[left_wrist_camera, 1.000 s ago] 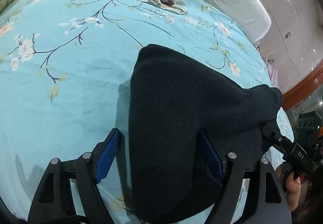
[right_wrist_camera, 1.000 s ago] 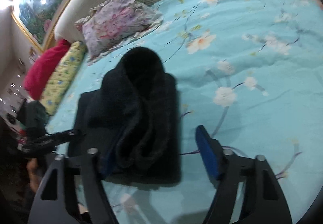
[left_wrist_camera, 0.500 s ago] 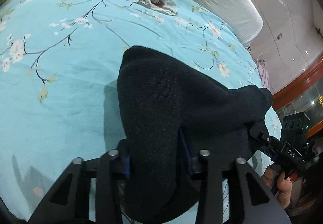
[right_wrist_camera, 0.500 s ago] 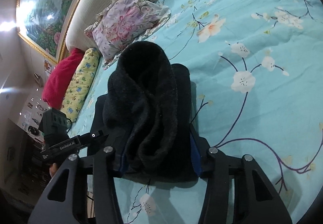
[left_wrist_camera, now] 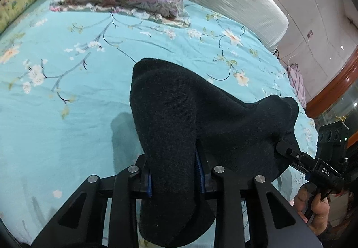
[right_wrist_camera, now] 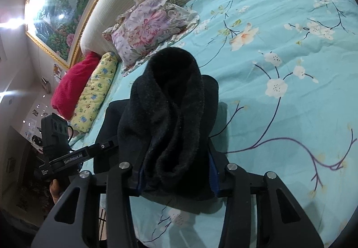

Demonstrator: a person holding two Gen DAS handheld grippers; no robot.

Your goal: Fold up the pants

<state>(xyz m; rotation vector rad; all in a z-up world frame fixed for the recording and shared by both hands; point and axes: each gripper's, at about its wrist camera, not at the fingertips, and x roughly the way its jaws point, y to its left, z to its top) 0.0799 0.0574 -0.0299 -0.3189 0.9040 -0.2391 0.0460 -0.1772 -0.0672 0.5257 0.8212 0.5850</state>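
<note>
Pinching opposite ends of the black fleece pants [left_wrist_camera: 179,118], the left gripper [left_wrist_camera: 174,178] and right gripper [right_wrist_camera: 176,178] each clamp a thick bunch, holding the bundle just above the near turquoise floral bedsheet [left_wrist_camera: 56,113], probably to carry the fold over.

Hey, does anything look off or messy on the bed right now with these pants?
Nothing stands out. The black pants are bunched between both grippers, left and right, over the floral bedspread. Pillows sit at the headboard; no spill or damage shows.
</note>
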